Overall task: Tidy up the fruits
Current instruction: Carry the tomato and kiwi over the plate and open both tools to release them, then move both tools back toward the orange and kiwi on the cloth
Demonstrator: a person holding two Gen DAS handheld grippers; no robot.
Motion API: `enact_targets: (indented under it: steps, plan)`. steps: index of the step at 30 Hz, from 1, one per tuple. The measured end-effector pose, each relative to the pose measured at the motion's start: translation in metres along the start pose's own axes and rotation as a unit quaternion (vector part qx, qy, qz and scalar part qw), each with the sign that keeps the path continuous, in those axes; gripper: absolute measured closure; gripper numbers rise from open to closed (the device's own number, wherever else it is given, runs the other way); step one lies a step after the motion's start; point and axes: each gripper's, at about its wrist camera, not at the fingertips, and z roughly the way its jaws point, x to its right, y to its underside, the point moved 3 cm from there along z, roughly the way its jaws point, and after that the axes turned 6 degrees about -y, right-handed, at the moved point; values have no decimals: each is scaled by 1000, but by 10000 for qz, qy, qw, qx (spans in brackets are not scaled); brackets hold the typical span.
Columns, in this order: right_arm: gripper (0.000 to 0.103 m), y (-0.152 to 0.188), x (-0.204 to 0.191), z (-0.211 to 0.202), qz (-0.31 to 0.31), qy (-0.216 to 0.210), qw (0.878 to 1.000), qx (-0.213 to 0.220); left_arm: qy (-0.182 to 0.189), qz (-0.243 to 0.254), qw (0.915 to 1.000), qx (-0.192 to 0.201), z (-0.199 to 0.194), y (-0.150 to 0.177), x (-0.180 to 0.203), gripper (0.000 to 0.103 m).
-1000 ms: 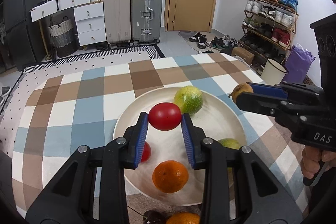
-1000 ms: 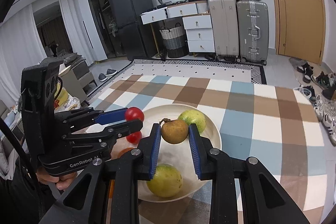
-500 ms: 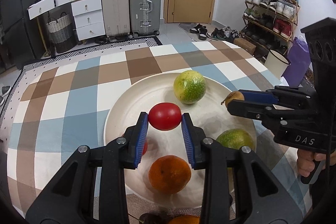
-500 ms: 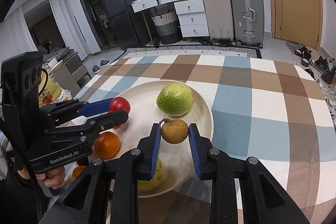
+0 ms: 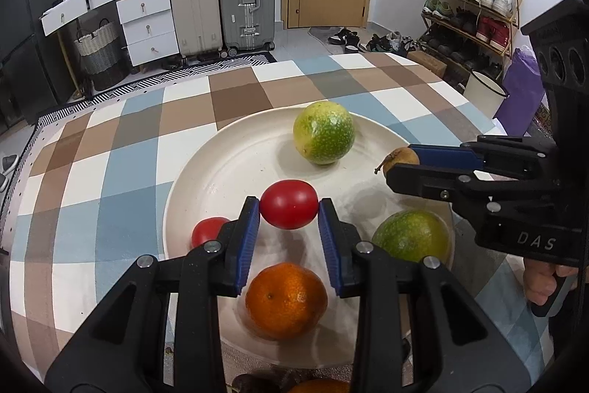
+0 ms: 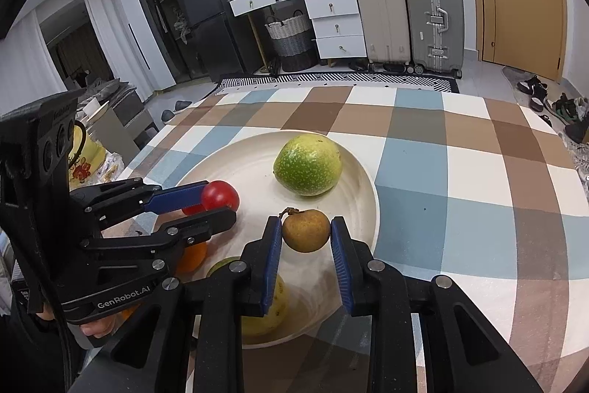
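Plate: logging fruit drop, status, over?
Left gripper shut on red tomato. Right gripper shut on brown pear. Both above plate. Nothing blocking.

The left gripper [image 5: 289, 232] is matte black plastic with angular, triangular cut-out arms; its jaws carry ribbed blue pads [image 5: 247, 245]; round silver screws sit at the pivots; white lettering "GenRobot.AI" runs along its side in the right wrist view. The right gripper [image 6: 306, 258] is built the same, black with blue pads and silver screws; "DAS" is embossed on its body; three round holes mark its upright block; bare fingers [image 5: 539, 284] wrap its handle.
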Motion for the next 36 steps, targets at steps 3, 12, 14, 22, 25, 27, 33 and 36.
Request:
enact_targets:
  steps: [3, 12, 14, 22, 25, 27, 33, 36]
  plan:
    - [76, -1, -1, -3, 1, -23, 10000, 79, -40, -22, 10000, 73, -3, 0, -1, 73]
    - [57, -4, -1, -21, 23, 31, 9995, 300, -65, -274, 9996, 57, -15, -2, -11, 42]
    - [54, -6, -2, -28, -3, 84, 9993, 373, -122, -342, 9992, 166, -25, 0, -17, 30]
    - [4, -6, -8, -57, 68, 146, 9981, 590, -127, -545, 9977, 386, -65, 13, -32, 1]
    - [1, -2, -10, -62, 41, 547, 9969, 558, -152, -434, 9982, 379, -79, 20, -34, 1]
    - [1, 2, -11, -65, 36, 629, 9966, 530, -219, -377, 9979, 469, -90, 26, -34, 1]
    - [1, 18, -16, -71, 14, 581, 9975, 397, -224, -392, 9975, 537, -111, 45, -37, 1]
    - [1, 27, -19, -72, 6, 626, 9976, 292, -247, -443, 9975, 493, -115, 56, -37, 1]
